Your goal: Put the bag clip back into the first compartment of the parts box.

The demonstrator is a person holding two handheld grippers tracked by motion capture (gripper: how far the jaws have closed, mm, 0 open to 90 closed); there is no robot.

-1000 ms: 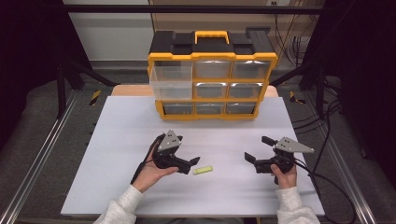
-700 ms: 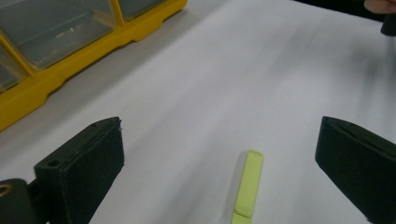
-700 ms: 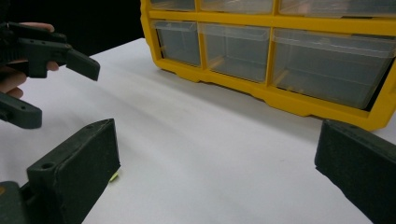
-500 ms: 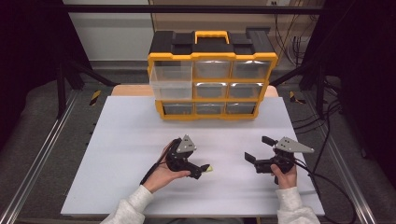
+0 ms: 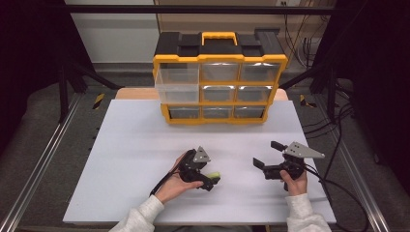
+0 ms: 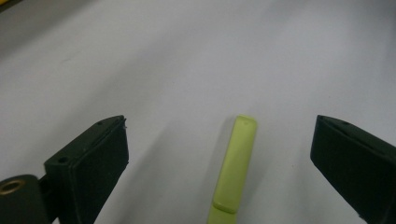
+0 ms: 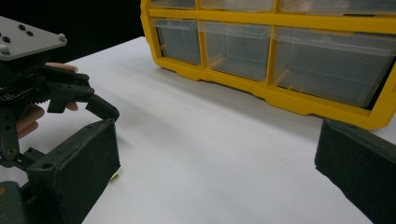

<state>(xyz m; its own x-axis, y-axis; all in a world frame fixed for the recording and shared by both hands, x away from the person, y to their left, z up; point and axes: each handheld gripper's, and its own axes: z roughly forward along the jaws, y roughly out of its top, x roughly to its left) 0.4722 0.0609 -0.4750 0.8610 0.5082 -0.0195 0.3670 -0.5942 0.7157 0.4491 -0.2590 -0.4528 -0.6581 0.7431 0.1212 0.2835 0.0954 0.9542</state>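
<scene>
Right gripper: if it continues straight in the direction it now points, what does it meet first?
Probably the left gripper. In the high view, the right gripper, jaws open, points left across the bare white table toward it. Depth is uncertain, so it might pass just behind.

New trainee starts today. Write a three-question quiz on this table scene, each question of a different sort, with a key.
1. True or false: the left gripper is shut on the green stick.
2. Which drawer of the yellow organiser is pulled out? A top left, B top right, C bottom middle.
3. Fill in: the right gripper rests on the white ____.

Key: 1 false, its jaws stand open either side of the stick. 2 A. 3 board.
</scene>
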